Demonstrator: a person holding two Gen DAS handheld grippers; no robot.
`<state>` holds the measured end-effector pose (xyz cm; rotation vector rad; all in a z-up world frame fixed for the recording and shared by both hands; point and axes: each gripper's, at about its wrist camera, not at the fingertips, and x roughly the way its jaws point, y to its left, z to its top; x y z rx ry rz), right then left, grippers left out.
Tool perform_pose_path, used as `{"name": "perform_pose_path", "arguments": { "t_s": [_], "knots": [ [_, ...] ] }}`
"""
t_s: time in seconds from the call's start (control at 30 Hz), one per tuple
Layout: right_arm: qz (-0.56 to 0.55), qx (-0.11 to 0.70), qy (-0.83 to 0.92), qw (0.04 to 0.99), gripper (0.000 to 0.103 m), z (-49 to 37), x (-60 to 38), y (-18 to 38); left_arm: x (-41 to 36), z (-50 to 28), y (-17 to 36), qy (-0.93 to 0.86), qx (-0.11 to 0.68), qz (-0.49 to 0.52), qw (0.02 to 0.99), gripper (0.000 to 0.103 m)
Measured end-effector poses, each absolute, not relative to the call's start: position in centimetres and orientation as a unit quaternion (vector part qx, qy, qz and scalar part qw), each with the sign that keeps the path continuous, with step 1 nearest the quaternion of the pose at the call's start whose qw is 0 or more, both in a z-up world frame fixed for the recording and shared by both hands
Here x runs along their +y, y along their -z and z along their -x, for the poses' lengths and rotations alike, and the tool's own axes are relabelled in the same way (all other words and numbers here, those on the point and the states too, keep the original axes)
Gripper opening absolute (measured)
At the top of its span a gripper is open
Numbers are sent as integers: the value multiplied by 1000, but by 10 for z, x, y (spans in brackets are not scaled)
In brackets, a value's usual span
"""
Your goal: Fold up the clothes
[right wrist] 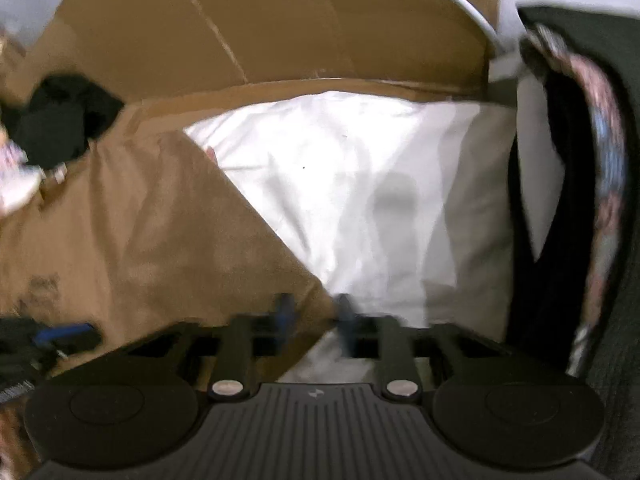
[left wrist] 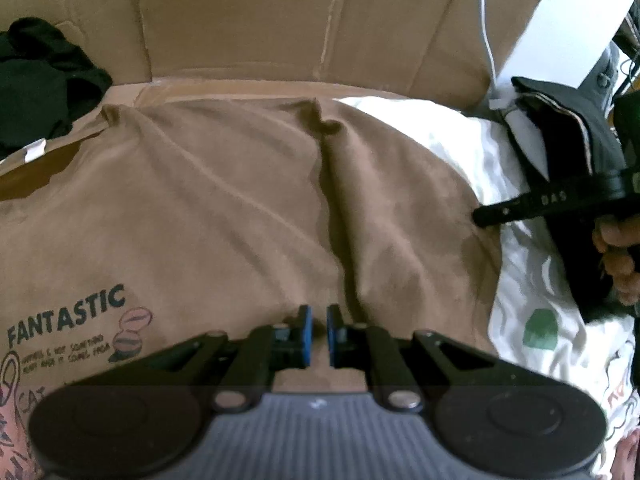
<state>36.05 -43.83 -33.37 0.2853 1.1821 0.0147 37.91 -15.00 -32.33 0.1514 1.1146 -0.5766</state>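
Note:
A brown T-shirt (left wrist: 240, 208) printed with "FANTASTIC" lies spread over the surface, creased down its middle. My left gripper (left wrist: 319, 334) is shut on its near hem, and a ridge of cloth runs up from between the blue pads. In the right wrist view the shirt (right wrist: 160, 240) ends in a slanted edge over a white garment (right wrist: 360, 200). My right gripper (right wrist: 314, 312) is blurred, with that edge between its fingers. From the left wrist view the right gripper (left wrist: 480, 216) looks like one thin dark tip shut on the shirt's right edge, held by a hand (left wrist: 616, 248).
Flattened cardboard (left wrist: 280, 20) stands behind the shirts. A black pile of clothes (left wrist: 40, 80) sits at the back left. Dark folded garments (left wrist: 560, 140) lie at the right; from the right wrist they appear as a black piece with patterned trim (right wrist: 600, 160). The white printed garment (left wrist: 540, 320) lies under the brown shirt.

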Motion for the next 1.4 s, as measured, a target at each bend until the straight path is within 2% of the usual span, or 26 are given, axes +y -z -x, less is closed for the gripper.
{"name": "perform_pose_path", "arguments": {
  "t_s": [0.33,0.53,0.9,1.03,1.4],
  "knots": [
    [-11,516,24,856,4,-373,-440,291,-177,-376,319,288,517,-73,803,7],
    [19,491,36,870,4,-382,-446,278,-200,-375,327,307,513,-66,799,7],
    [69,494,54,865,5,-398,-433,289,-210,-374,337,327,510,-66,793,7],
    [52,480,50,875,36,-391,-436,285,-208,-371,337,328,511,-60,792,7],
    [38,472,-25,881,37,-344,-431,270,-229,-362,320,334,516,-67,786,7]
  ]
}}
